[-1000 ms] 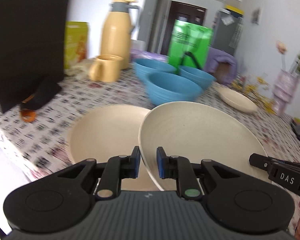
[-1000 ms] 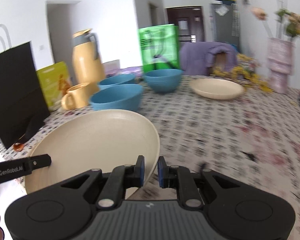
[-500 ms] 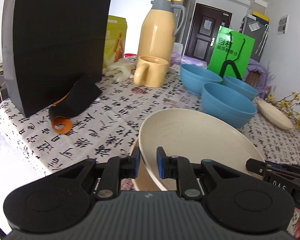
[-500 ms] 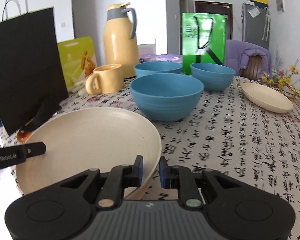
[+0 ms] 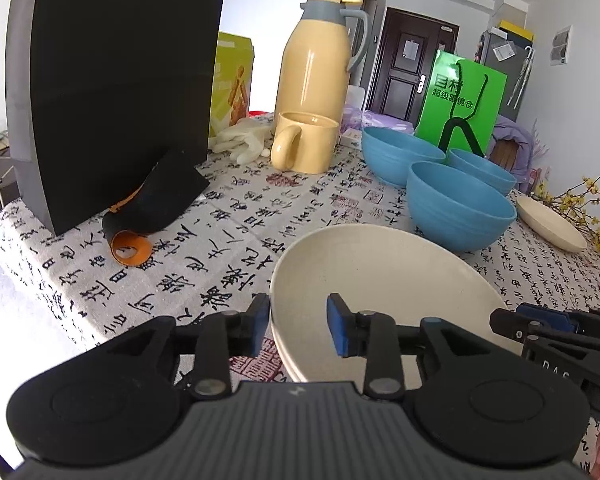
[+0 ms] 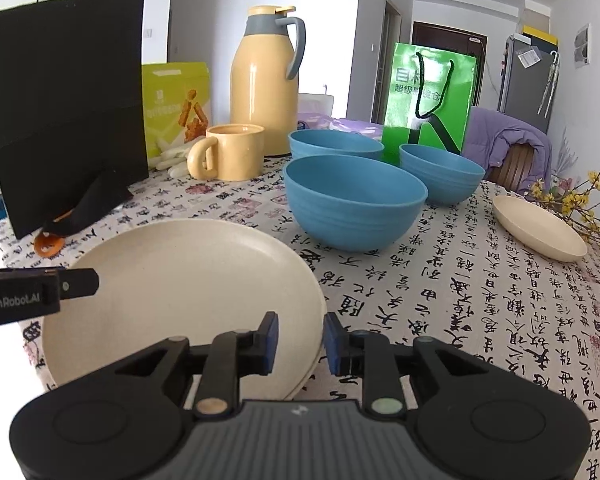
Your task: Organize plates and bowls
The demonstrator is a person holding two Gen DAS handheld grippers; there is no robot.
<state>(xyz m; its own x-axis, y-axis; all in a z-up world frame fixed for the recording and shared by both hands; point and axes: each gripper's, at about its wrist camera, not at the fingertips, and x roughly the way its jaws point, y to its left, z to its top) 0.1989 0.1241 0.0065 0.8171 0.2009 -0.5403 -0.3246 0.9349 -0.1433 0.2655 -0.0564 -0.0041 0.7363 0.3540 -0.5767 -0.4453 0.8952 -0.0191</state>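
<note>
Here we see the left gripper [image 5: 298, 326] with its jaws opening: the rim of the cream plate [image 5: 384, 280] sits between the blue pads, the left pad just outside the rim, the right pad over the plate's inside and clear of it. The right gripper [image 6: 298, 340] is opening as well, and the plate's opposite rim [image 6: 180, 280] lies in its narrow gap, neither pad visibly pressing. So the plate lies straight ahead of both grippers, low and close, resting on a second cream plate whose edge [image 6: 306, 376] peeks out beneath it near the right gripper.

Ahead and a little right of the left gripper stands the nearest blue bowl [image 5: 460, 208], with two more blue bowls [image 5: 400, 152] [image 5: 482, 168] behind it. Far right of that gripper a small cream plate [image 5: 552, 222] sits alone on the calligraphy-print tablecloth [image 5: 220, 240].

Ahead and left we find a yellow mug [image 5: 306, 142], a yellow thermos jug [image 5: 316, 52] behind it, and a black paper bag [image 5: 120, 72] well to the left. A green gift bag [image 6: 430, 100] stands beyond the bowls.
</note>
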